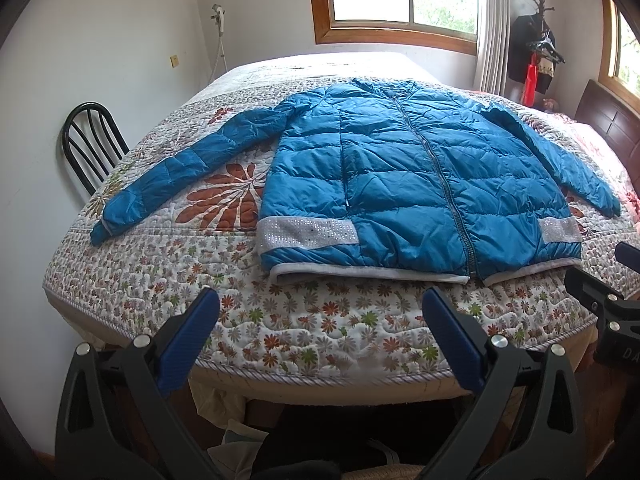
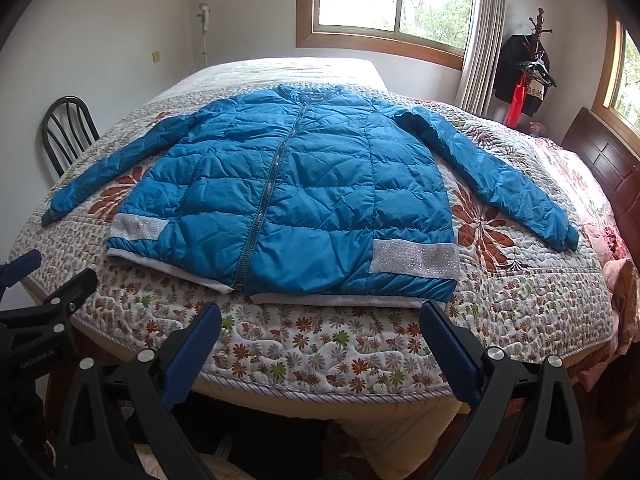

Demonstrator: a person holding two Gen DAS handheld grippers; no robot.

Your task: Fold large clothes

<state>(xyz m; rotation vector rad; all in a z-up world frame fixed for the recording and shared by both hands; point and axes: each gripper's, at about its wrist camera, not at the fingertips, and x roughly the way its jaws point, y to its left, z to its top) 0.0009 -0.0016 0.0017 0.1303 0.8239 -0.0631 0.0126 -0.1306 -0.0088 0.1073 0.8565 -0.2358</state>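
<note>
Lying flat and zipped across the middle of both frames, a blue puffer jacket [image 1: 416, 184] [image 2: 296, 200] is resting face-up on the floral quilt [image 1: 304, 332] [image 2: 320, 344], sleeves spreading toward either side. Hovering at the bottom edge, the left gripper [image 1: 320, 312] and right gripper [image 2: 320, 320] are each holding their fingers wide apart, grasping nothing. At left, a black chair [image 1: 90, 140] [image 2: 66, 132] is standing beside the bed.

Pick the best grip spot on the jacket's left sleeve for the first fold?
Probably the cuff of the sleeve, approached from the bed's near edge by the left gripper: the sleeve lies flat, splayed outward from the jacket, its end free.
</note>
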